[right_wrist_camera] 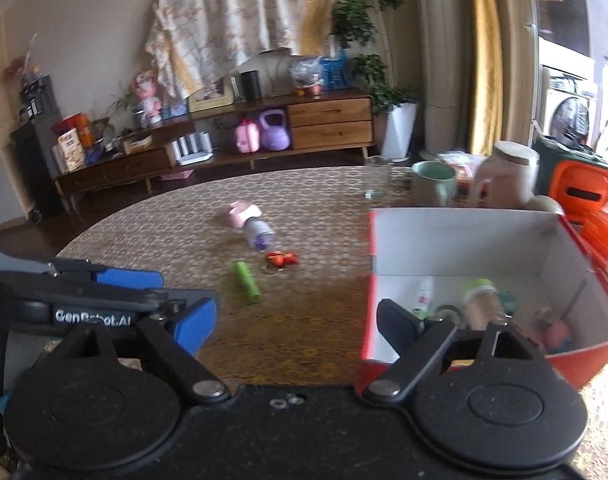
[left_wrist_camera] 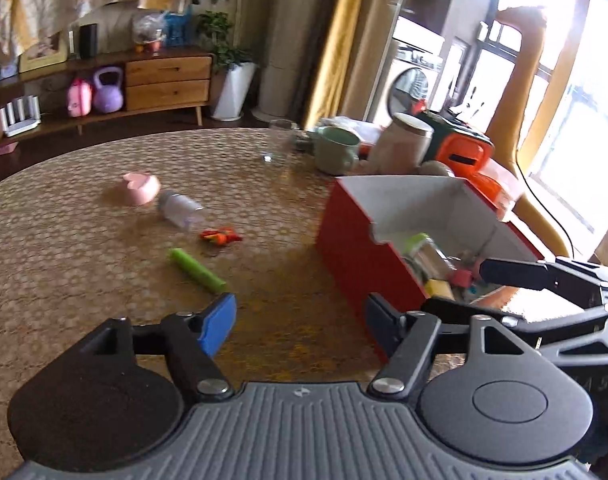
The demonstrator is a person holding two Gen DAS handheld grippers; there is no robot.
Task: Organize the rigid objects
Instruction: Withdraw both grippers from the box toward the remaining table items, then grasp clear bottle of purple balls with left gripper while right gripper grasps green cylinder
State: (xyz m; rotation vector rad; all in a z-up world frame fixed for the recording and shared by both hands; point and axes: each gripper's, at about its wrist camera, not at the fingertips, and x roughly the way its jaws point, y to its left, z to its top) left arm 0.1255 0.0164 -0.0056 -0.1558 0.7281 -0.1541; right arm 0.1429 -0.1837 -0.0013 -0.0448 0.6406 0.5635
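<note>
Over the patterned counter point(right_wrist_camera: 151, 220), both grippers are hovering with jaws spread wide and nothing between them.

Left gripper point(left_wrist_camera: 299, 320) is pointing at bare counter just left of the red box point(left_wrist_camera: 348, 248), while the right gripper point(right_wrist_camera: 295, 320) is hanging beside it, its right finger overlapping the box's near wall. Inside the white-lined box are lying a green-capped jar point(right_wrist_camera: 480, 300), a small white tube point(right_wrist_camera: 424, 294) and a pink item point(right_wrist_camera: 558, 334). Still loose on the counter are sitting a green stick point(right_wrist_camera: 247, 281), a red-orange keychain point(right_wrist_camera: 281, 259), a clear bottle point(right_wrist_camera: 259, 233) on its side and a pink dish point(right_wrist_camera: 243, 213) touching it. A green mug point(right_wrist_camera: 434, 188) is standing behind the box.
</note>
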